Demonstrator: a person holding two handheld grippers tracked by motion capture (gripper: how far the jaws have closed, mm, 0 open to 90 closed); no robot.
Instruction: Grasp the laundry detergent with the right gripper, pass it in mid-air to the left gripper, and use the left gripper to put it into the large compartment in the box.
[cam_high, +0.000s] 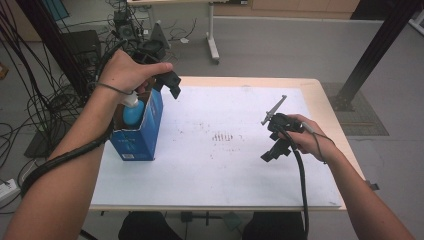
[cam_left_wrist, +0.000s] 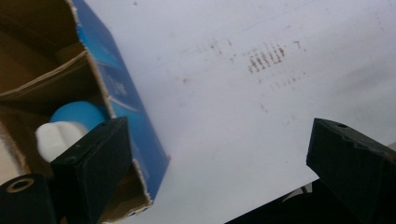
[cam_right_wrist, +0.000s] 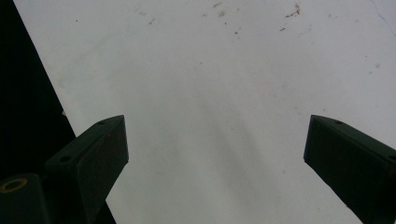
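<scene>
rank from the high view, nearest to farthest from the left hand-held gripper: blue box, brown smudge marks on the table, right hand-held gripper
1. blue box, directly under the left hand-held gripper, left edge.
2. brown smudge marks, mid-table.
3. right hand-held gripper, right side.

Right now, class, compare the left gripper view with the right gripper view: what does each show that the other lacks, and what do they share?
Left gripper view: the open blue box with a blue bottle, white cap, standing inside, plus brown marks on the sheet. Right gripper view: the table's edge with dark floor beyond. Both: the white sheet and black fingers set wide apart with nothing between them.
</scene>
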